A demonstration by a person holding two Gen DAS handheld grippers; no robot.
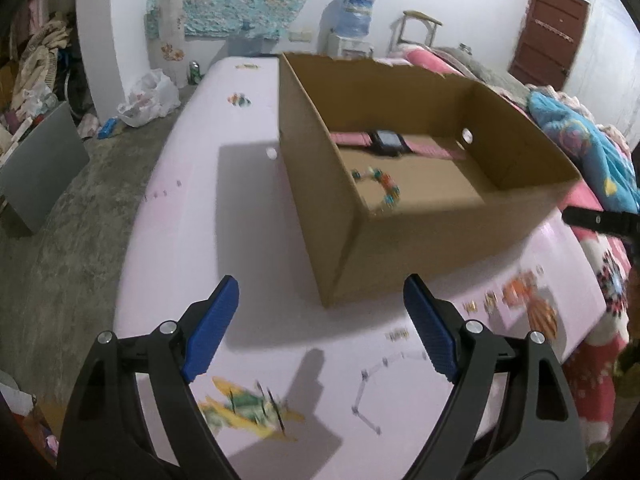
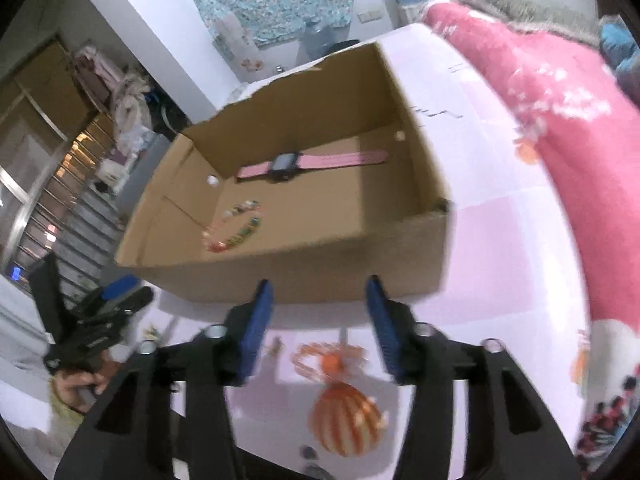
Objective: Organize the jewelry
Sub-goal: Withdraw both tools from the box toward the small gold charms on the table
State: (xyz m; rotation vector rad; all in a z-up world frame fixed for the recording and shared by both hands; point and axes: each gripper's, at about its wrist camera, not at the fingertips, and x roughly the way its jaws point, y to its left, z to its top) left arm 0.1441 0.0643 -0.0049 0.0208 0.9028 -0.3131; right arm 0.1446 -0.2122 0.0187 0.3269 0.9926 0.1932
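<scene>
An open cardboard box (image 1: 400,240) stands on the pink-clothed table (image 1: 248,216). Inside it lie a pink-strapped watch (image 1: 386,142) and a multicoloured bead bracelet (image 1: 384,186); the right wrist view also shows the watch (image 2: 288,164) and the bead bracelet (image 2: 236,228). My left gripper (image 1: 320,288) is open and empty, over the cloth in front of the box. A silver link chain (image 1: 368,392) and small gold pieces (image 1: 480,302) lie near it. My right gripper (image 2: 320,292) is open above an orange bead bracelet (image 2: 328,358), which rests on the cloth, not gripped.
A bed with pink blankets (image 2: 560,128) runs along the table's right side. Bare concrete floor (image 1: 60,248) lies to the left, with a grey board and bags. A hand (image 2: 76,392) holds the left gripper (image 2: 100,320) at the right wrist view's lower left.
</scene>
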